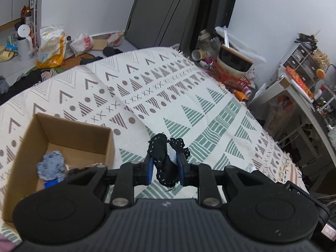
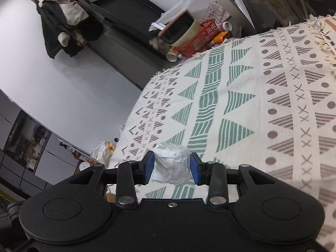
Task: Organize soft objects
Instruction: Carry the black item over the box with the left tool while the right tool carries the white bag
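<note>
From the left wrist, the left gripper [image 1: 164,166] is clamped on a black dotted cloth [image 1: 162,157] above a patterned bedspread [image 1: 189,96]; a cardboard box [image 1: 69,136] with a blue-grey soft item [image 1: 51,166] sits to its left, a cluttered floor beyond. From the right wrist, the right gripper [image 2: 171,168] pinches a white wad [image 2: 172,167] over the same spread [image 2: 262,105], a red basket [image 2: 199,35] near the grey wall [image 2: 73,79].

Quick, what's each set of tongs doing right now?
Left tongs: shut on a black crumpled cloth.
Right tongs: shut on a white wrapped roll.
</note>
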